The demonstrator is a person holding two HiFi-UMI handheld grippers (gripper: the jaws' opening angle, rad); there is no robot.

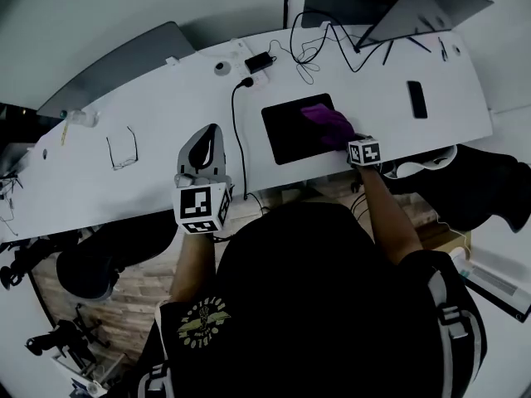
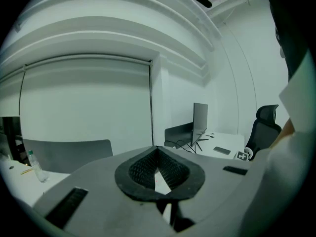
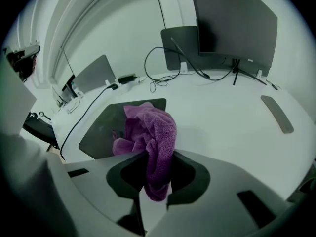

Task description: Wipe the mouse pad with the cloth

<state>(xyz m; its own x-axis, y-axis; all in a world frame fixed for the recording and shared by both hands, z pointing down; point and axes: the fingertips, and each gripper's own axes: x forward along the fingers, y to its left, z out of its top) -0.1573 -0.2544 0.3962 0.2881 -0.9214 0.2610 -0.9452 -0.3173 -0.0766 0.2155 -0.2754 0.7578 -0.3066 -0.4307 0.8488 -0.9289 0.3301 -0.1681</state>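
Note:
A black mouse pad (image 1: pixel 290 127) (image 3: pixel 106 125) lies on the white desk. A purple cloth (image 1: pixel 328 124) (image 3: pixel 150 132) rests bunched on the pad's right part. My right gripper (image 1: pixel 353 143) (image 3: pixel 155 169) is shut on the purple cloth, which hangs down between its jaws. My left gripper (image 1: pixel 206 148) (image 2: pixel 158 174) is raised at the desk's near edge, well left of the pad. Its jaws are shut, tips together, with nothing in them, and it points up at the room.
A black cable (image 1: pixel 236 131) runs down the desk just left of the pad. Glasses (image 1: pixel 123 149) lie further left. A phone (image 1: pixel 416 99) (image 3: pixel 277 113) lies right of the pad. A laptop on a stand (image 1: pixel 423 11) and tangled wires (image 1: pixel 319 44) sit at the back.

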